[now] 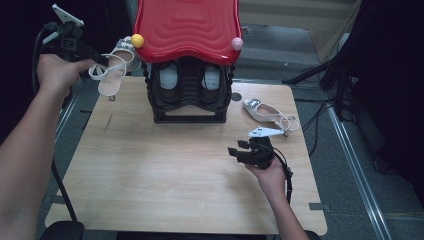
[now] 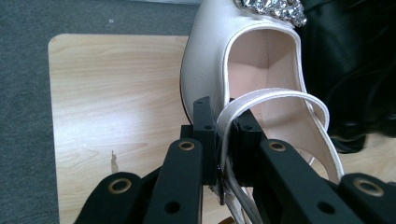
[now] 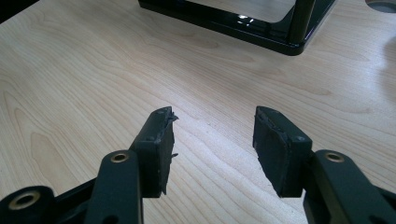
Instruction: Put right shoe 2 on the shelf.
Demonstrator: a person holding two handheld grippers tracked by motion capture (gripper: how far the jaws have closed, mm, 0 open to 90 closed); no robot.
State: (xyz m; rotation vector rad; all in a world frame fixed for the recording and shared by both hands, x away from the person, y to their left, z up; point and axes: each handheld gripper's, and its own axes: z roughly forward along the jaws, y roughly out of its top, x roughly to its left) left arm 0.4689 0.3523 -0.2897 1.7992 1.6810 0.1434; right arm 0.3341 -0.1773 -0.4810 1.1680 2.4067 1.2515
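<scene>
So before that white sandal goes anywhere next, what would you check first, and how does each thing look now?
1. Left gripper clamped on the held sandal: ok, jaws pinch its strap.
2. Sandal off the table: ok.
3. Grip secure: cannot tell, only the thin strap is pinched.
4. Right gripper free: ok, jaws open with nothing between.
5. Second sandal out of the way: ok, lying right of the shoe rack.
6. Free rack slot: cannot tell.
</scene>
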